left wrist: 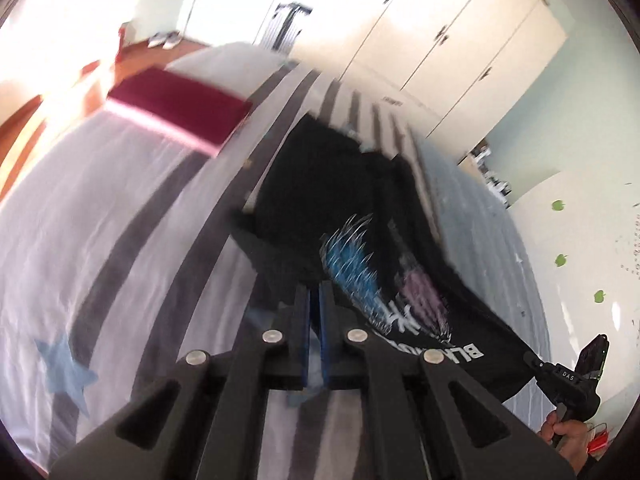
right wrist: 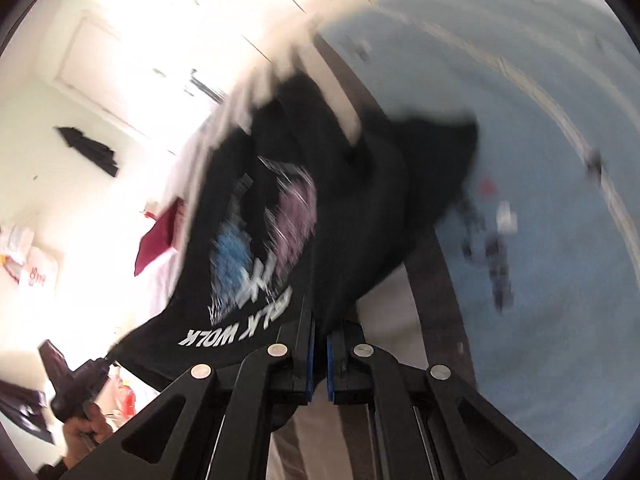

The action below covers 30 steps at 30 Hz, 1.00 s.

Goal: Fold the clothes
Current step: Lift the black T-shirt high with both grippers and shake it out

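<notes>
Above the striped bed (left wrist: 100, 208), I've got both grippers, left (left wrist: 315, 292) and right (right wrist: 320, 320), clamped on the black T-shirt's (left wrist: 320, 184) hem, sleeve trailing at 1 o'clock.

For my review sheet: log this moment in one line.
left gripper: shut on shirt | right gripper: shut on shirt | shirt over bed

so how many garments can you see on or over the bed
2: a black printed t-shirt held up over the bed by both tools, and a folded maroon garment lying further back. Others may be hidden.

"WOLK" on black T-shirt (right wrist: 280, 208)
</notes>
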Available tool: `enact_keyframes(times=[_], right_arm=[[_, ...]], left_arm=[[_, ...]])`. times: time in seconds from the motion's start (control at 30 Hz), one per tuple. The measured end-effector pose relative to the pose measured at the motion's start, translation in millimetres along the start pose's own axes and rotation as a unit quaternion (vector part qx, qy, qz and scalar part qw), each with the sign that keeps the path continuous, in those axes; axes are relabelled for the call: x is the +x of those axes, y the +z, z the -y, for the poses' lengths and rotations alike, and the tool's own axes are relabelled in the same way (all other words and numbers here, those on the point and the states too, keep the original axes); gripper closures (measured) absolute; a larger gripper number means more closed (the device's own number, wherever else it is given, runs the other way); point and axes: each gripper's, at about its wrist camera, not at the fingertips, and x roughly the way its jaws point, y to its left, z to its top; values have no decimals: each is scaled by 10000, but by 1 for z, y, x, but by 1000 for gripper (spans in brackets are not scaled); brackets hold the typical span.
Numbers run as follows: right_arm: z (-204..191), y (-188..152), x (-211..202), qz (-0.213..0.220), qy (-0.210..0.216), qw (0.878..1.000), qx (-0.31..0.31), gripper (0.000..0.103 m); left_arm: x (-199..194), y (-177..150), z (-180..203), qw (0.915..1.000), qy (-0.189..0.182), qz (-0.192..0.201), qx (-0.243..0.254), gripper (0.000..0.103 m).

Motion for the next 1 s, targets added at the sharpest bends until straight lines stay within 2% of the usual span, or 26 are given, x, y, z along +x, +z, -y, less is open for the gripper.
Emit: enact_keyframes(times=[0.07,0.13,0.2,0.3,0.43,0.5,0.57,0.67,0.73,0.87,1.0], right_arm=[[-39,34,-41,445,131,9983,-356,100],[-81,67,-92,908,287,9927,-738,100],[-123,99,-148,1384,451,9830,-1117,100],[-178,136,-244,2102,694,9618,-1609,100],[-234,174,-357,2847,756,9334,-2050,100],[-250,190,-392,3107,772,9226,-2151,100],[-264,206,-421,3336,787,9127,-2226,100],[-281,228,-443,3585,681,9003,-2374,100],[-283,241,-438,3568,535,8995,-2463,100],[-269,266,-375,3081,229,9175,-2506,100],[-241,297,-282,2394,-16,9431,-2308,100]], left_arm=[[-40,44,36,9981,-251,486,286,101],[-87,84,73,9926,-474,974,554,101],[-143,119,107,9839,-671,1458,789,101],[-232,164,152,9662,-968,2146,1055,101],[-323,214,196,9450,-1236,2779,1201,101],[-357,236,218,9338,-1365,3024,1343,101],[-376,254,241,9267,-1308,3149,1579,101],[-379,277,260,9252,-1250,3105,1788,101],[-365,291,266,9304,-1170,2969,1804,101],[-300,309,262,9469,-959,2518,1756,101],[-212,322,247,9602,-585,2087,1760,101]])
